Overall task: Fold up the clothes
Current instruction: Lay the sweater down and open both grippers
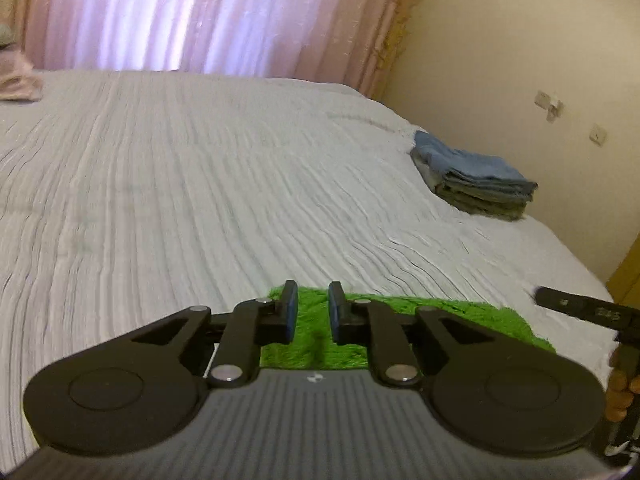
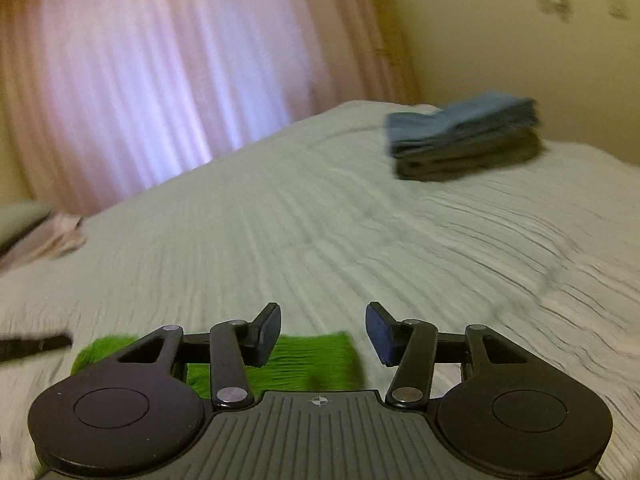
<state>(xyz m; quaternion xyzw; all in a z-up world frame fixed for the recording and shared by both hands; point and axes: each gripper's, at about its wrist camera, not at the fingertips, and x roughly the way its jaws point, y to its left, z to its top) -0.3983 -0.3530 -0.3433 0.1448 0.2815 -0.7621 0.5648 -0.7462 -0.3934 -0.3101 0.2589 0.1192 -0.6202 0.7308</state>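
Currently, left claw (image 1: 312, 312) seen narrowly parted, nothing pinched; right claw (image 2: 323, 334) released, empty. Green cloth (image 1: 316, 336) lies flat on bed (image 1: 200, 184) just beneath both. Near corners best pinched together, fold kept even.

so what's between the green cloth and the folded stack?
Nothing: only bare white bedspread lies between the green cloth and the folded stack. Both wrist views show it, the left more sharply.

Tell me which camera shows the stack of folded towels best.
The left wrist view: the stack of folded towels is sharp there, blue on top, lying near the bed's right edge. The right wrist view shows the stack too, but smeared by motion blur.
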